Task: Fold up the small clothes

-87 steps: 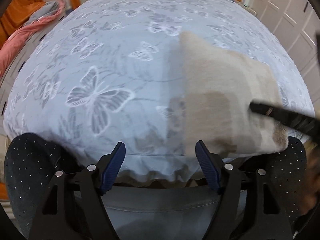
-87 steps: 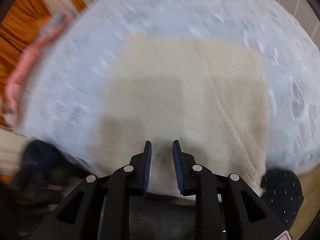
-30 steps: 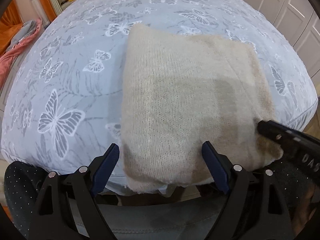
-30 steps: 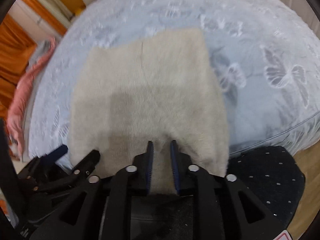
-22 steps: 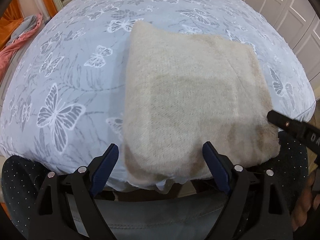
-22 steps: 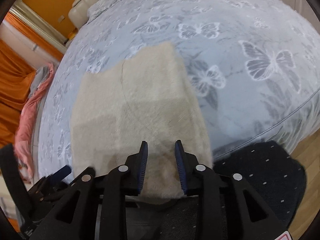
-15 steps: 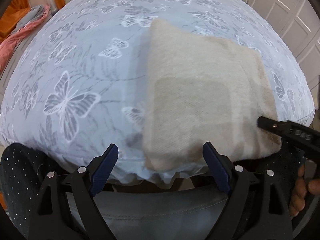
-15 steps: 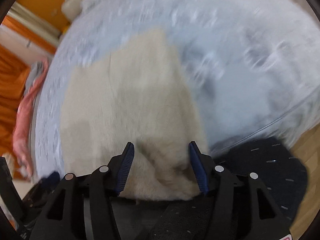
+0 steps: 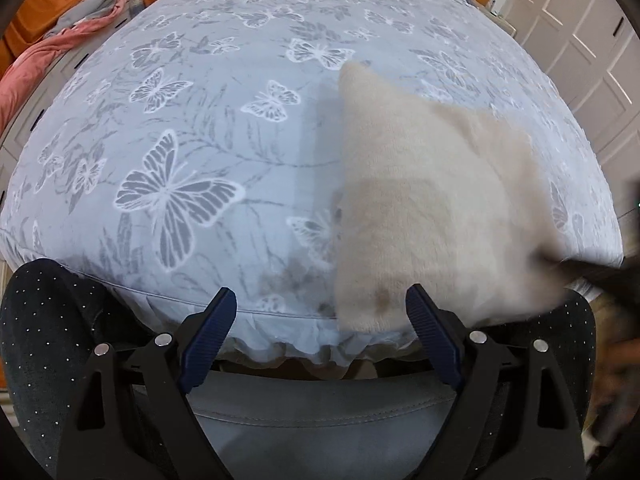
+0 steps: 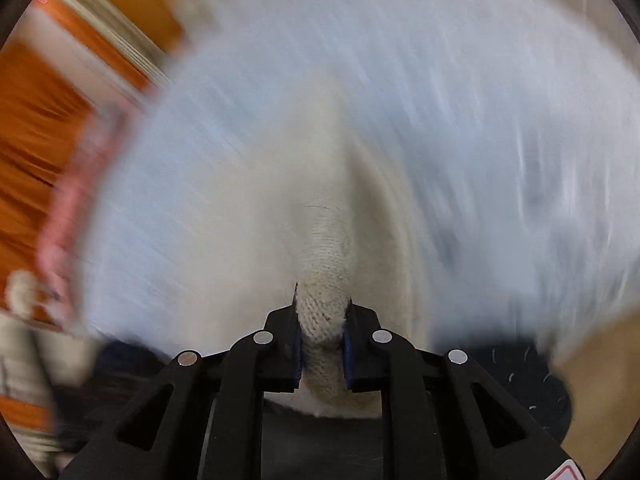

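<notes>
A cream-coloured, fuzzy knitted garment (image 9: pixel 432 208) lies on a pale blue bedspread printed with white and grey butterflies (image 9: pixel 192 128), filling the right half of the left wrist view; it reads as a folded, roughly four-sided piece whose far corner points toward the top centre of the frame and whose near edge hangs over the ruffled front edge of the bed at lower centre. A small brownish spot shows near its lower left corner, and its surface is soft with blur. The left gripper (image 9: pixel 320 320), black with dark blue finger pads, sits at the bottom of that frame with its jaws spread wide and nothing between them; the right pad is just beside the garment's near corner. At the right edge of this view a dark, blurred shape, the right gripper (image 9: pixel 592 272), meets the garment's lower right corner. The right wrist view, heavily smeared, shows what the other cannot: the right gripper (image 10: pixel 320 340) has its pads pressed in on a bunched ridge of the knit (image 10: pixel 324 288), the ribbed stitches sharp at bottom centre. Only the left wrist view shows a pink blanket (image 9: pixel 52 52) at upper left and white panelled cupboard doors (image 9: pixel 580 40) at upper right.
</notes>
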